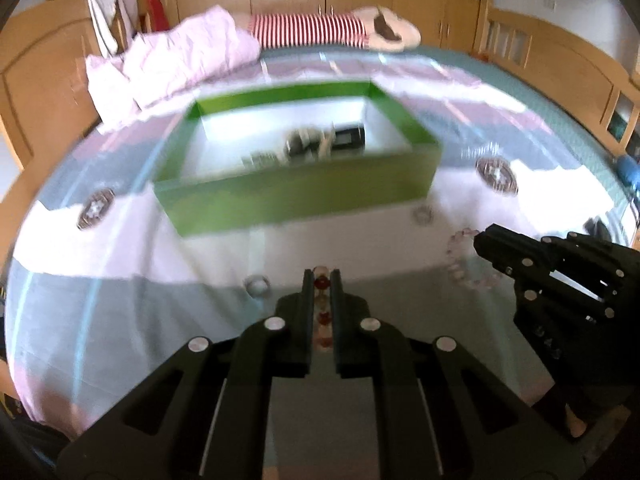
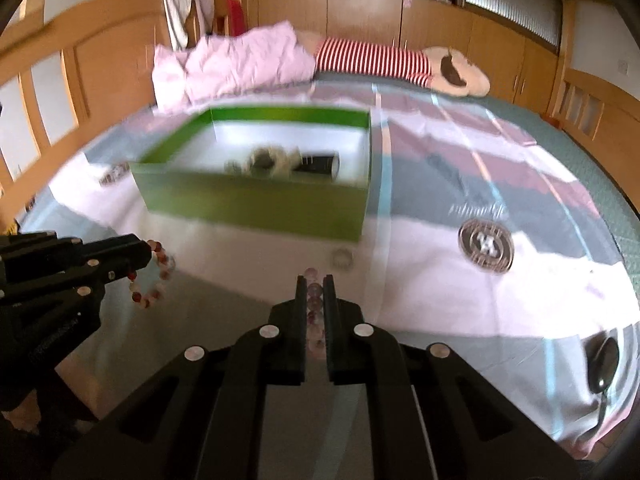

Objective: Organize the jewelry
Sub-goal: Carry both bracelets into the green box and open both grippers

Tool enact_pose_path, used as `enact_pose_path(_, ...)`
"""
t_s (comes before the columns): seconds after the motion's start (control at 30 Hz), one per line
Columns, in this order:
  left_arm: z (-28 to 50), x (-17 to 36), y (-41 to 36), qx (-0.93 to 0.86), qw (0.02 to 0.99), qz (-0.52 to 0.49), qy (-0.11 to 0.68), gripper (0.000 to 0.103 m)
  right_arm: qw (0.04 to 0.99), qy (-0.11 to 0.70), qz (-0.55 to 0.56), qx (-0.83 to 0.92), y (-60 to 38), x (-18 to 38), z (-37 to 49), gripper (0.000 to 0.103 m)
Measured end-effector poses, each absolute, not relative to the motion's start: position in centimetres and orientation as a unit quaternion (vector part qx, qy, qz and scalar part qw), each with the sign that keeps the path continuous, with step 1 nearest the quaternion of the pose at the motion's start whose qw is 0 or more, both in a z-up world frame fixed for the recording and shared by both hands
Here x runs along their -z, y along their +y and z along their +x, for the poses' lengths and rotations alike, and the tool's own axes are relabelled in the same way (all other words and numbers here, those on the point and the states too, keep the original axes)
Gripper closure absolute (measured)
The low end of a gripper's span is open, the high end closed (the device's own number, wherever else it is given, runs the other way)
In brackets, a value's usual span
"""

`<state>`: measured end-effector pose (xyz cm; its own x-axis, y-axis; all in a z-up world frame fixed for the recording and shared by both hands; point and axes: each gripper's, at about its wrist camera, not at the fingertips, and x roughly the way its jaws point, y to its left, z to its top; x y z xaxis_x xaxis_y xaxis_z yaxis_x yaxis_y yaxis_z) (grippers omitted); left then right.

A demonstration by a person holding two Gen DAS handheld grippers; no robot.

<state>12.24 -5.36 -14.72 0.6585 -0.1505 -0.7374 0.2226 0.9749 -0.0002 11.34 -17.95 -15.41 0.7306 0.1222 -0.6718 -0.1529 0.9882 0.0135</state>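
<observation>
A green box (image 1: 296,196) with a white inside stands open on the bed and holds several jewelry pieces; it also shows in the right wrist view (image 2: 256,204). My left gripper (image 1: 322,280) is shut on a red and clear bead bracelet (image 1: 322,312), which hangs from it in the right wrist view (image 2: 154,280). My right gripper (image 2: 314,284) is shut on a pink bead bracelet (image 2: 314,308), which hangs from it in the left wrist view (image 1: 460,260). Both grippers hover just in front of the box.
A small ring (image 1: 423,214) lies on the sheet near the box's right corner and shows in the right wrist view (image 2: 343,258). Another ring (image 1: 257,284) lies left of my left gripper. A pink duvet (image 1: 176,64) and a plush toy (image 1: 384,32) lie behind.
</observation>
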Motion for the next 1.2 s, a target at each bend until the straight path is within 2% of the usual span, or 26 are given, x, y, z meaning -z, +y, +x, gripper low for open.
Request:
enact_pose_path(0.43, 16.0, 2.4, -3.4, 0.098, 0.952, 0.033, 0.289, 0.095, 0.970, 0.228, 0.014, -0.089, -18.8, 0.8, 15.4, 0.095)
enact_pose_path(0.63, 20.5, -0.4, -2.3, 0.084, 0.959, 0.024, 0.269, 0.095, 0.975, 0.198, 0.040, -0.093, -18.8, -2.5, 19.6, 0.095)
enact_pose_path(0.73, 23.8, 0.4, -1.7, 0.070, 0.955, 0.021, 0.286, 0.095, 0.970, 0.219, 0.045, -0.094, -18.3, -1.4, 22.2, 0.095)
enact_pose_path(0.93, 29.4, 6.9, -0.5, 0.043, 0.928, 0.017, 0.369, 0.095, 0.945, 0.318, 0.008, -0.072, -15.4, 7.0, 27.8, 0.095)
enact_pose_path(1.07, 31.1, 11.7, 0.0, 0.032, 0.909, 0.017, 0.416, 0.095, 0.923, 0.381, -0.006, -0.061, -14.2, 13.0, 29.5, 0.095)
enact_pose_path(1.2, 31.7, 14.1, 0.3, 0.026, 0.901, 0.016, 0.433, 0.095, 0.910, 0.412, -0.005, -0.052, -14.3, 15.4, 30.4, 0.095)
